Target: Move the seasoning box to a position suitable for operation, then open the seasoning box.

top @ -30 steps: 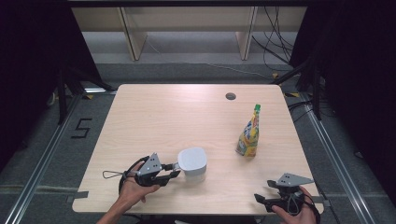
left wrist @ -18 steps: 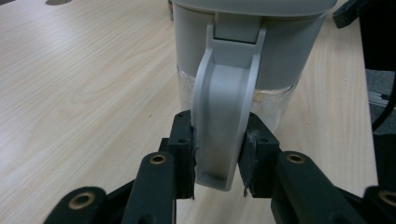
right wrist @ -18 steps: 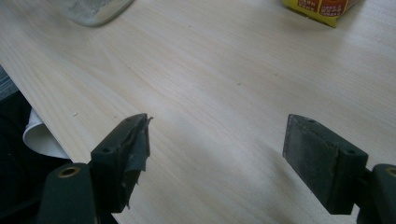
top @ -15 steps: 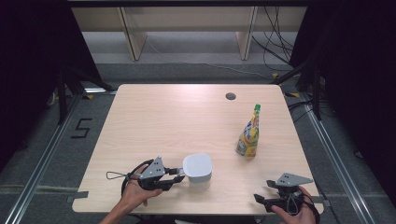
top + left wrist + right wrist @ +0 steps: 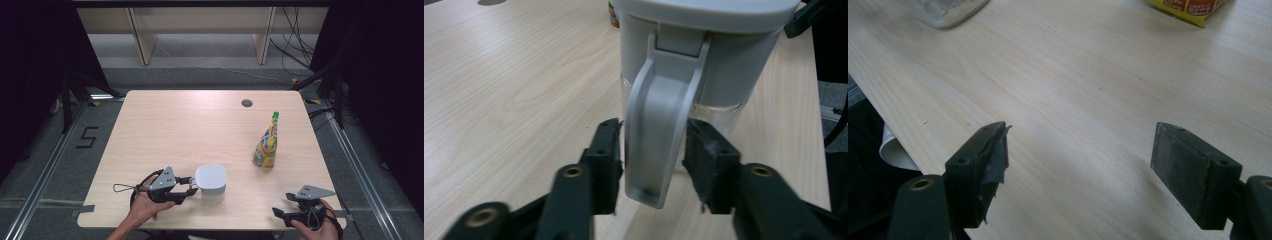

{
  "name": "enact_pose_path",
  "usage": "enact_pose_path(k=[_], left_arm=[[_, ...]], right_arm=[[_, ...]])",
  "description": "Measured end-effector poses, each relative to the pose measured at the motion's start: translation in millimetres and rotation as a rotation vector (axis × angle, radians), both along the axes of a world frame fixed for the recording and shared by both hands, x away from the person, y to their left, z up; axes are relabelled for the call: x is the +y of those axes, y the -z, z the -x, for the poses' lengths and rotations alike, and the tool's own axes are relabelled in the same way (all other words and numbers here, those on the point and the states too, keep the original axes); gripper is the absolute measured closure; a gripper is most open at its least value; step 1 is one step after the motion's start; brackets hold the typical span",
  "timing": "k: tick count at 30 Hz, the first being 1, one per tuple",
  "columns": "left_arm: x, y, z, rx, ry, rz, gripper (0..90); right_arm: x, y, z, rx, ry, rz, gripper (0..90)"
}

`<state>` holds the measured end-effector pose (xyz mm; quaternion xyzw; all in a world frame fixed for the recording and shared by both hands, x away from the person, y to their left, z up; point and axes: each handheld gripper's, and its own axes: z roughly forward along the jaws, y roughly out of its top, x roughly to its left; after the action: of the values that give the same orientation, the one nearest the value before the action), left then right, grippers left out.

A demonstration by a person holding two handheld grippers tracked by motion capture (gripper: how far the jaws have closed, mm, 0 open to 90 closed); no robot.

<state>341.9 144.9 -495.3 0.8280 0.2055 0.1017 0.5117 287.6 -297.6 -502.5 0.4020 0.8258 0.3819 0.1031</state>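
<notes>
A: Left gripper (image 5: 189, 184), lower left of the high view. State?

B: Jaws have just been opening; the jug (image 5: 210, 182) handle (image 5: 659, 135) stands between the pads, which appear clear of it.

A: Doing the release well?

B: Probably widen a little more, then withdraw straight back so neither pad drags the handle.

A: Right gripper (image 5: 1080, 165)?

B: Open over the bare table (image 5: 190, 125), lower right.

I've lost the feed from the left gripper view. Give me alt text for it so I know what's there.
The left gripper has just been opening; its two black jaws flank the grey handle of a lidded white jug, with slim gaps at the pads. The jug stands upright on the pale wooden table.
</notes>
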Motion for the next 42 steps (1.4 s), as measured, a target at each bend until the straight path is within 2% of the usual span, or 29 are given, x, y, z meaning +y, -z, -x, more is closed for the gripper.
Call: enact_pose_path(k=[1, 3, 4, 5, 6, 8, 10, 13, 16, 17, 19, 20, 21, 22, 23, 25, 27, 28, 29, 30, 31, 33, 35, 37, 38, 41, 42], left_arm=[[1.6, -3.6, -0.8, 0.001, 0.011, 0.006, 49.9], [4.6, -10.3, -1.0, 0.002, 0.001, 0.032, 43.1], [6.1, -13.0, -0.7, 0.010, -0.002, 0.043, 40.2], [7.4, -15.9, -0.3, 0.001, 0.004, 0.051, 37.5], [8.5, -18.2, 1.3, 0.013, 0.001, 0.058, 35.4], [9.9, -20.7, 2.0, 0.002, 0.010, 0.052, 34.4], [12.2, -26.4, 6.0, 0.005, -0.001, 0.068, 32.5], [14.1, -32.9, 8.7, 0.007, -0.014, 0.071, 31.7], [15.7, -38.0, 10.2, 0.010, -0.044, 0.062, 31.8], [16.9, -40.2, 10.4, 0.013, -0.057, 0.062, 32.0], [20.5, -44.2, 11.4, 0.029, -0.084, 0.095, 32.6], [22.9, -45.4, 10.1, 0.010, -0.084, 0.084, 32.7], [23.5, -45.0, 10.5, 0.022, -0.101, 0.096, 32.8], [26.1, -45.5, 9.1, 0.020, -0.101, 0.089, 32.9], [26.3, -45.4, 10.2, 0.041, -0.126, 0.103, 33.1], [28.9, -46.4, 9.1, 0.047, -0.144, 0.098, 33.0], [30.2, -47.7, 9.4, 0.061, -0.163, 0.117, 32.9], [30.6, -48.6, 9.5, 0.059, -0.167, 0.127, 33.0], [31.4, -50.2, 10.1, 0.053, -0.176, 0.126, 33.1], [31.7, -51.6, 10.4, 0.050, -0.180, 0.129, 33.1], [31.7, -51.6, 10.4, 0.050, -0.180, 0.129, 33.0], [31.0, -54.0, 10.7, 0.043, -0.198, 0.133, 32.7], [29.4, -57.6, 9.8, 0.042, -0.208, 0.131, 35.4], [27.1, -59.6, 9.2, 0.036, -0.200, 0.137, 40.9], [26.3, -60.8, 9.1, 0.027, -0.193, 0.128, 43.9], [23.0, -62.7, 9.9, 0.024, -0.201, 0.113, 57.9], [19.2, -64.0, 10.1, -0.002, -0.194, 0.092, 62.4]], right_arm=[[-0.1, 0.6, -0.3, -0.003, 0.001, -0.006, 24.1], [0.2, 1.1, 1.1, 0.015, 0.015, -0.017, 24.1], [-1.5, 1.1, -0.4, -0.005, 0.001, -0.001, 24.1], [-2.1, 0.6, -0.1, 0.004, 0.009, 0.006, 24.1], [-2.0, 0.9, -0.3, 0.007, 0.012, 0.000, 24.1], [-2.2, 1.0, -0.7, 0.001, 0.013, 0.005, 24.0], [0.4, 1.5, -0.4, 0.029, 0.012, -0.021, 24.0], [-0.7, 2.0, -2.1, 0.009, -0.007, -0.009, 24.1], [-0.8, 2.0, -2.0, 0.010, -0.002, -0.013, 24.1], [-0.4, 1.5, -0.8, 0.013, 0.021, -0.008, 24.1], [-2.2, 1.8, -2.4, 0.016, 0.010, -0.006, 24.0], [-2.2, 2.3, -2.6, 0.015, 0.011, -0.016, 24.0], [-1.5, 2.1, -1.5, 0.028, 0.025, -0.021, 24.0], [-1.5, 1.4, -0.9, 0.031, 0.036, -0.014, 24.1], [-2.7, 2.2, -2.8, 0.007, 0.020, -0.010, 24.0], [-2.4, 2.1, -3.4, 0.005, 0.017, -0.007, 24.0], [-2.0, 1.7, -3.9, 0.011, 0.012, -0.003, 24.1], [-0.3, 1.0, -2.1, 0.028, 0.027, -0.010, 24.0], [0.0, 1.8, -3.3, 0.015, 0.020, -0.007, 24.1], [1.0, 0.8, -1.9, 0.039, 0.028, -0.012, 24.1], [-0.4, 1.4, -4.2, 0.007, 0.011, 0.010, 24.1], [-0.1, 1.4, -4.3, 0.009, 0.011, 0.009, 24.1], [0.2, 2.3, -5.5, 0.008, 0.004, -0.009, 24.2], [0.0, 1.8, -5.6, 0.006, 0.006, -0.005, 24.2], [1.3, 1.3, -3.9, 0.022, 0.020, -0.013, 24.2], [0.4, 2.3, -5.5, 0.004, 0.009, -0.010, 24.2], [0.8, 2.4, -5.5, 0.003, 0.012, -0.008, 24.2]])
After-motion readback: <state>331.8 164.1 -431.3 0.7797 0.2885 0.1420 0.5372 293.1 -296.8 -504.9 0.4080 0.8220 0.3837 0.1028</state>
